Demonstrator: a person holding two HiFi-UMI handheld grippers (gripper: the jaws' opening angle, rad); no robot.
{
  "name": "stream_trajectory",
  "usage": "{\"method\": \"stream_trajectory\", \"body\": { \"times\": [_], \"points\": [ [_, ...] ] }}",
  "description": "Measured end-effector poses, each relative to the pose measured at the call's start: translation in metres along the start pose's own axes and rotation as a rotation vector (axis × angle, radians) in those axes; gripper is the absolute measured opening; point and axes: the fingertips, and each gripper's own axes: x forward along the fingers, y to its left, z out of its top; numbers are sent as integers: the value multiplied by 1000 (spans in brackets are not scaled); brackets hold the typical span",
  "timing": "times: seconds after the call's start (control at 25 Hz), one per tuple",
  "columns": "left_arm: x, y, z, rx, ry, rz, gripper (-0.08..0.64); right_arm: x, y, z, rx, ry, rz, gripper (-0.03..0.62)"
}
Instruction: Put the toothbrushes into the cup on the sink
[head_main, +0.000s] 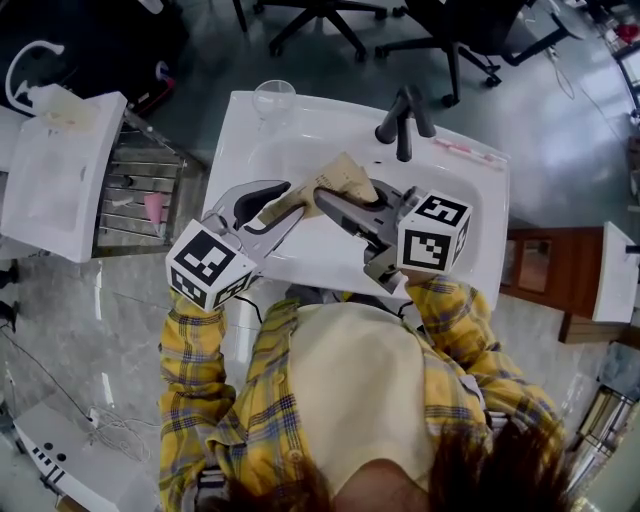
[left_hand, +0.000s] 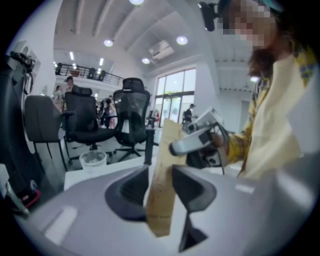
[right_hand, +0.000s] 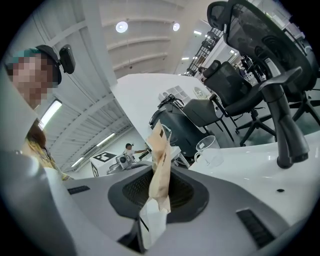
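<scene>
A brown paper packet (head_main: 338, 180) hangs over the white sink (head_main: 290, 140) between both grippers. My right gripper (head_main: 347, 207) is shut on one end of it; in the right gripper view the packet (right_hand: 161, 170) stands pinched between the jaws (right_hand: 157, 192). My left gripper (head_main: 288, 203) is open, with the packet (left_hand: 162, 185) standing loosely between its spread pads (left_hand: 134, 187). The clear cup (head_main: 273, 97) stands on the sink's back left corner, apart from both grippers. A thin pink and white item (head_main: 465, 152) lies on the rim right of the faucet.
The black faucet (head_main: 403, 120) rises at the back of the sink. A metal rack (head_main: 140, 190) and a white table (head_main: 55, 170) stand to the left, a wooden cabinet (head_main: 540, 270) to the right. Office chairs (head_main: 320, 15) stand behind the sink.
</scene>
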Motion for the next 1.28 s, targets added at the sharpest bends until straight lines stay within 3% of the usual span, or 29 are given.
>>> {"method": "stream_trajectory", "body": {
  "times": [0.24, 0.44, 0.84, 1.28],
  "points": [
    [4, -6, -1, 15, 13, -72, 133, 0, 1, -1, -4, 5, 24, 67],
    [5, -7, 1, 52, 20, -54, 122, -3, 1, -1, 3, 5, 27, 67],
    [5, -7, 3, 38, 7, -37, 62, -4, -1, 0, 8, 10, 30, 67],
    [0, -10, 7, -35, -34, -28, 18, -6, 2, 2, 22, 5, 41, 67]
  ]
}}
